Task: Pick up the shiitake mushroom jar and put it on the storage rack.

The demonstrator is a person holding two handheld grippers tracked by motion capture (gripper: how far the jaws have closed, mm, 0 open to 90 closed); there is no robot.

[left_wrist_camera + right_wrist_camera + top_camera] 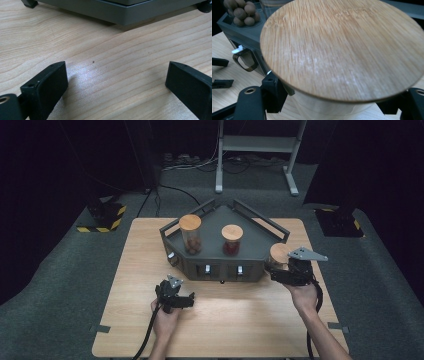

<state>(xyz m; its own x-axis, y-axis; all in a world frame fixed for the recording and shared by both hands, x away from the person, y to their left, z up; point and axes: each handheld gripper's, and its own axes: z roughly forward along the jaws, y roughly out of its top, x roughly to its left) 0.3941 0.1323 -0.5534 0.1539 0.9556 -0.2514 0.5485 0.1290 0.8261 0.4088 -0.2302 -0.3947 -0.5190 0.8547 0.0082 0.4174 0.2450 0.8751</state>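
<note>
My right hand-held gripper (332, 105) clamps the bamboo-lidded jar (342, 50) at centre-right, beside the grey rack (220, 265). Left hand-held gripper (116, 82) idles released over the tabletop (112, 50). Risk: smooth glass slipping if tilted.

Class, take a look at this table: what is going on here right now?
A person works with two tools. The right hand-held gripper is shut on a glass jar with a wooden lid, held at the right end of a grey tray where two more lidded jars stand. The left hand-held gripper rests open above the wooden table, holding nothing.
</note>
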